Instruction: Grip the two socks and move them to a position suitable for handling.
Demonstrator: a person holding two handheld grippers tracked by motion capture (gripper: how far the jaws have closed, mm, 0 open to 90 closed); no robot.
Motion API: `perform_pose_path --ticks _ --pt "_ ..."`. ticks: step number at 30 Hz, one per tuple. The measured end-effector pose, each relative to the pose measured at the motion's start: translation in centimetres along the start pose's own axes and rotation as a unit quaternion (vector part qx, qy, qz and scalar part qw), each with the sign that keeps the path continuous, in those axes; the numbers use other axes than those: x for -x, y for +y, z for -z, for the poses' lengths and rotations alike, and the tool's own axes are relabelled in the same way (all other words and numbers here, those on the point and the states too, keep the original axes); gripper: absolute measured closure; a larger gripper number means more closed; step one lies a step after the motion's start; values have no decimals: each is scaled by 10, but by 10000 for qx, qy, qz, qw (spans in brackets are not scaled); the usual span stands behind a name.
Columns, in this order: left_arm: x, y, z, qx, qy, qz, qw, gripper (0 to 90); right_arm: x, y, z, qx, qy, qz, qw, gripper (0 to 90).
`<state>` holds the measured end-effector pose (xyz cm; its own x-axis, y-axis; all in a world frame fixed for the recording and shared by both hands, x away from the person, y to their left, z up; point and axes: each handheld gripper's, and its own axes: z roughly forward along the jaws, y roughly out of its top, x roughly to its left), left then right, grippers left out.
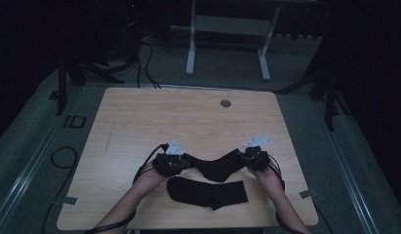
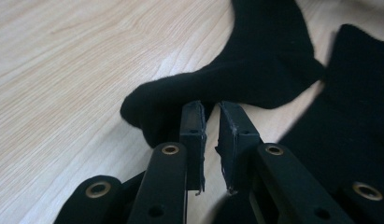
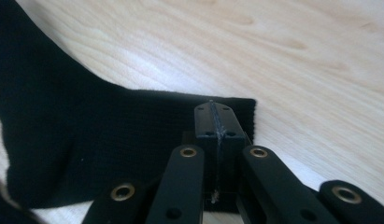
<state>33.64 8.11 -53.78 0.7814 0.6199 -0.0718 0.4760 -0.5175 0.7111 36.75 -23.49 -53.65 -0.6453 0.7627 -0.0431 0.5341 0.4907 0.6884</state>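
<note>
Socks lay on our wooden table (image 1: pixel 139 117), two of them, both black knit. The far sock (image 1: pixel 218 165) stretched between our tongs, bent at the heel. Our left tongs (image 2: pixel 209 112) stood at its rounded toe with a narrow gap between the jaws, tips just at the fabric; we could not tell whether they pinched it. Our right tongs (image 3: pixel 214 114) were clamped tight on the ribbed cuff, near its square corner. The near sock (image 1: pixel 208 192) lay flat by the table's front edge, just beside the first. Pale grain ran across the smooth tabletop.
</note>
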Motion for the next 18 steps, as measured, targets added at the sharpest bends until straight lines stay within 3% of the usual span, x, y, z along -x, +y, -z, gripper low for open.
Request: perform_pose_path --ticks 7,11,18 --pt "-15 10 -25 -182 142 257 9994 831 0 -1 -20 -242 -30 39 9997 897" --pt "-21 11 -36 -360 269 331 9984 852 1 -3 -21 -193 -36 -20 9998 896" --pt "-24 6 -30 -446 270 496 9974 852 8 -9 -16 -170 -141 -219 9995 843"
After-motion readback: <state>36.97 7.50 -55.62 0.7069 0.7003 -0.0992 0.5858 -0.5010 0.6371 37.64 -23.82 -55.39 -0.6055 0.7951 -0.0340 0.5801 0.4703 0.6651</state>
